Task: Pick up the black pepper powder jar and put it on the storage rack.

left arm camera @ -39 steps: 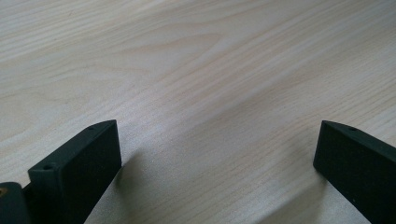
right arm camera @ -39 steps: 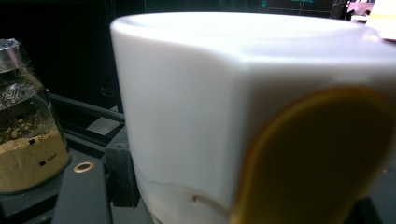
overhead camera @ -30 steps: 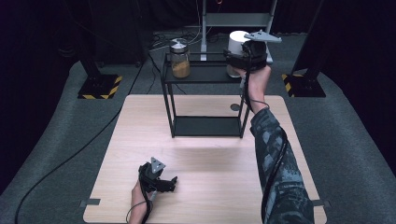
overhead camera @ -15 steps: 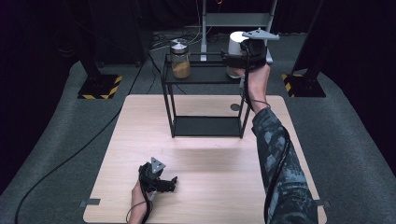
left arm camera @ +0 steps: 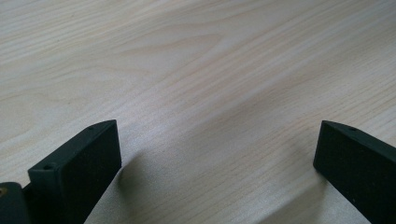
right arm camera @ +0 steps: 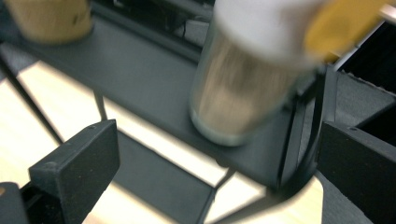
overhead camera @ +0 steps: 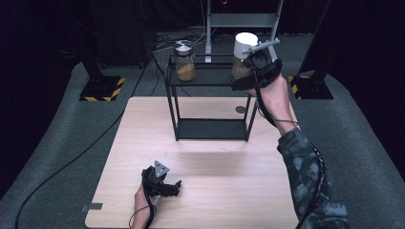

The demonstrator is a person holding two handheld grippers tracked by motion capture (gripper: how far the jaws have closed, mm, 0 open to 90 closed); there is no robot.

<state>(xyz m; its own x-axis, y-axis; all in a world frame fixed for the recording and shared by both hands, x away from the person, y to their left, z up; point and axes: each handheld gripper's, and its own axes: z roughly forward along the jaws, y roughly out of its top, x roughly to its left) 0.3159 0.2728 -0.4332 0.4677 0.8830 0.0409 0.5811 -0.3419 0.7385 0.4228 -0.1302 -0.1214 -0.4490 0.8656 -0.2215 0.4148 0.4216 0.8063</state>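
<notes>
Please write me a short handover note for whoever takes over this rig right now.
Right gripper: jaws have just been opening, now wide apart, nothing pressed between them, beside the white-lidded jar.
Left gripper: open, resting low on the table, nothing in it.
Things: white-lidded jar stands at the right end of the black rack's top shelf; the second jar stands at its left end.
Done: both jars are on the shelf.
Left: probably just withdraw the right gripper without knocking the jar.

Two jars; one black shelf rack; one table; two tools.
</notes>
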